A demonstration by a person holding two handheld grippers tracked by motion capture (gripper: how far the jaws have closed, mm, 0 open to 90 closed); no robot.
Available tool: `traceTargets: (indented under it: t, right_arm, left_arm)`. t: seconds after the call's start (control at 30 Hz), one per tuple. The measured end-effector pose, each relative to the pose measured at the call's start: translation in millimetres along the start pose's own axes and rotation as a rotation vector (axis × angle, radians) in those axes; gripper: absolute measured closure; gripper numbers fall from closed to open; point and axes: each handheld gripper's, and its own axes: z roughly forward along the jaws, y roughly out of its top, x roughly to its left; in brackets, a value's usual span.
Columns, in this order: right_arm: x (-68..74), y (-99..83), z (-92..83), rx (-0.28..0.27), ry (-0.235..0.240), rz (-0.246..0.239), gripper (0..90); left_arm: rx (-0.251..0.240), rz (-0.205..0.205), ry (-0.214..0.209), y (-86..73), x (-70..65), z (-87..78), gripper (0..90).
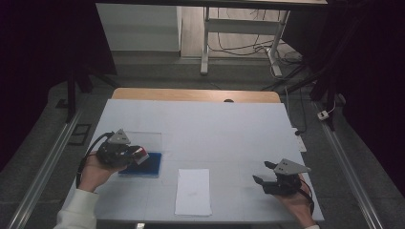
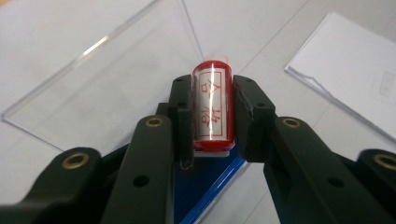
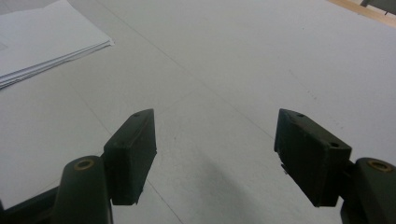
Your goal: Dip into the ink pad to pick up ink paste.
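Two grippers are in your hands at the white table (image 1: 229, 129). Your left gripper (image 2: 212, 116) is clamped on a red stamp (image 2: 213, 105), a small cylinder with a white label and red characters that you can only partly read under the glare running down its side. In the high view the left gripper (image 1: 131, 153) sits over a blue pad (image 1: 145, 167) near the table's left edge, and the stamp (image 1: 140, 153) shows there as a small red and white blur at the jaw tips. In the left gripper view the stamp's lower end sits at the edge of the blue pad (image 2: 205, 186), most of which the jaws cover, so you cannot tell whether the two touch. A clear sheet (image 2: 107, 79) lies beyond the pad, its near part hidden behind the gripper. Your right gripper (image 3: 215, 158) has its jaws wide apart with nothing between them, hanging over bare table; in the high view it (image 1: 265, 172) sits near the right edge, well apart from the stamp. A paper stack (image 1: 193, 191) lies between the two grippers, cut off at the frame edge in both gripper views.
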Motion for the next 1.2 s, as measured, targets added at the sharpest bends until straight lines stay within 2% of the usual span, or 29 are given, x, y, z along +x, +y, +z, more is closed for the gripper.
traceTargets:
  t: [0.1,0.3,0.43,0.8,1.2]
  right_arm:
    - [-0.3,-0.6,0.4,0.005,0.0,-0.005,29.1]
    - [-0.5,-1.2,1.5,0.01,0.005,-0.008,29.1]
    - [0.3,-0.5,1.7,0.012,0.006,-0.011,29.1]
    - [0.3,-1.0,2.6,0.02,0.009,-0.009,29.1]
    - [0.5,-0.5,2.5,0.011,0.014,-0.004,29.1]
  left_arm:
    - [0.029,0.023,0.025,0.9,-2.5,4.4,70.3]
    - [0.059,0.019,0.021,0.8,-2.6,11.7,70.3]
    - [0.104,0.01,0.033,-1.4,-1.4,20.1,70.3]
    - [0.132,0.001,0.054,-3.1,-0.1,27.5,70.2]
    - [0.149,-0.013,0.047,-4.9,0.9,30.3,70.4]
